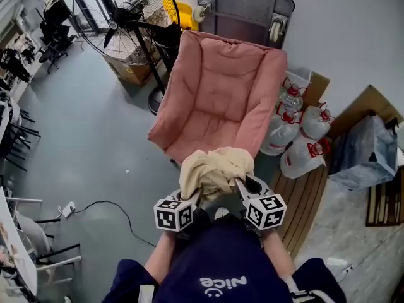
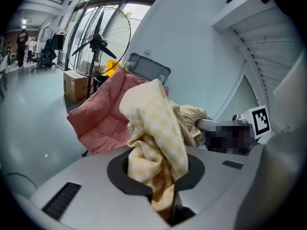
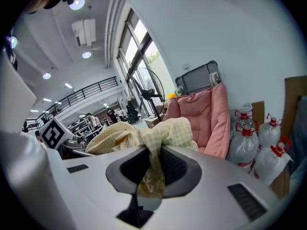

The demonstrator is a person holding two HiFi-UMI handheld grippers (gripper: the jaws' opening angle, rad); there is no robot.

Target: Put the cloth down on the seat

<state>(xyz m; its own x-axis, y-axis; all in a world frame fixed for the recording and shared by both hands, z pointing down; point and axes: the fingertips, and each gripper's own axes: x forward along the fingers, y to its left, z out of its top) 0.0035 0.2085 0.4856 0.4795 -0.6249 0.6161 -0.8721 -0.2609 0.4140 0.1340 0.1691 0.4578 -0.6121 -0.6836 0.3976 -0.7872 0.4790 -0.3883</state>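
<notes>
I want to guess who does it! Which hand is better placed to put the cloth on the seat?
Neither wins. The left hand-held gripper and the right hand-held gripper each pinch the cloth, side by side, just short of the seat. They'd likely lay it down together.

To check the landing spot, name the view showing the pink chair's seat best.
The head view: it looks down on most of the pink chair, seat exposed. The left gripper view shows part beside the checked cloth; the right gripper view shows it side-on.
</notes>
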